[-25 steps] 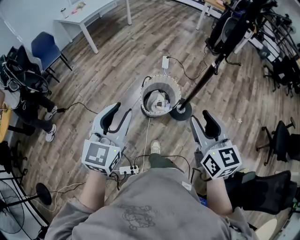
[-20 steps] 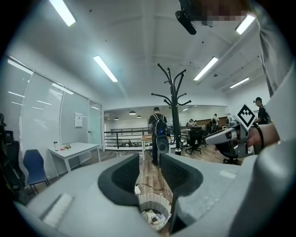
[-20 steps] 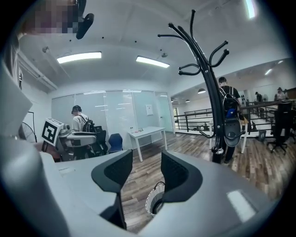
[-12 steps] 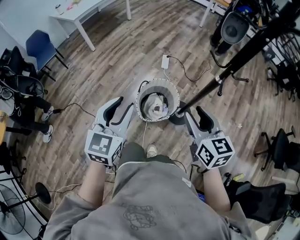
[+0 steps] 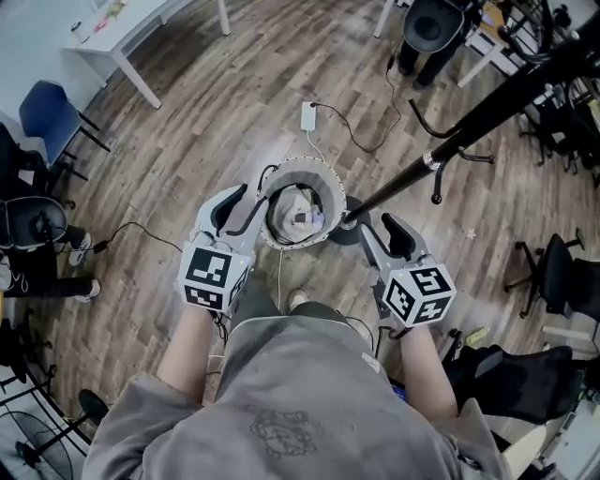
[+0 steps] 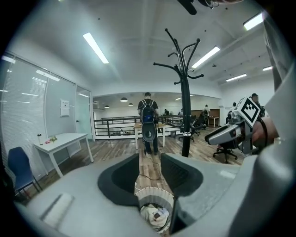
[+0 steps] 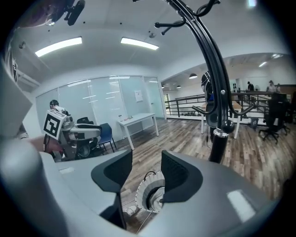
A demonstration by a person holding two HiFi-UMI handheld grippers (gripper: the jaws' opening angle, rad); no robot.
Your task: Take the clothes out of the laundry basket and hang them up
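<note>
Flanking laundry basket (image 5: 302, 171): left tongs (image 5: 242, 202), right tongs (image 5: 377, 232), jaws apart.

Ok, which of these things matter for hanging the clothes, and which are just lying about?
For the job:
basket
clothes inside it
coat stand
left hand-held gripper and right hand-held gripper, both open and empty

Lying about:
table
blue chair
adapter on the floor
office chair
</note>
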